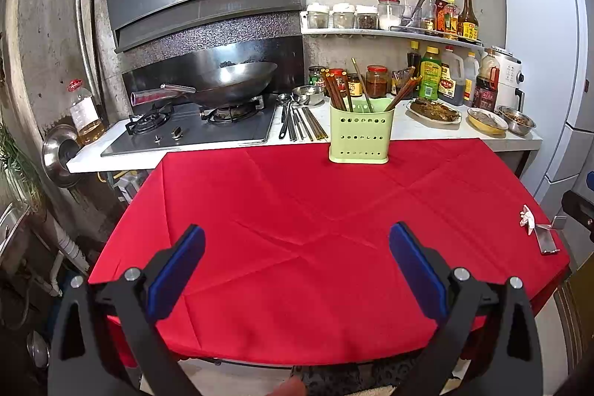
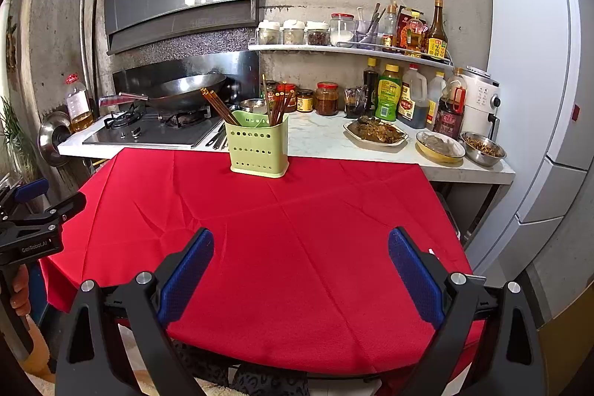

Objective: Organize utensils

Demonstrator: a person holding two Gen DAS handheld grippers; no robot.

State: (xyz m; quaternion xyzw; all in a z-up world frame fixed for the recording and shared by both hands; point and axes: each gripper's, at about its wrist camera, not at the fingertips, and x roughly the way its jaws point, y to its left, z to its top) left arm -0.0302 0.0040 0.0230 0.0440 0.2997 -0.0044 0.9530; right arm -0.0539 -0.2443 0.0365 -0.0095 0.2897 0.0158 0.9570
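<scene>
While I hold both over the red tabletop point(image 1: 297, 210), my left hand-held gripper point(image 1: 297, 247) and right hand-held gripper point(image 2: 300, 247) stand apart, gripping nothing. Beyond them, the green caddy point(image 1: 361, 132) holds upright chopsticks point(image 1: 336, 90). Loose utensils point(image 1: 300, 125) lie left of the caddy, beside the stove point(image 1: 193, 130).
</scene>
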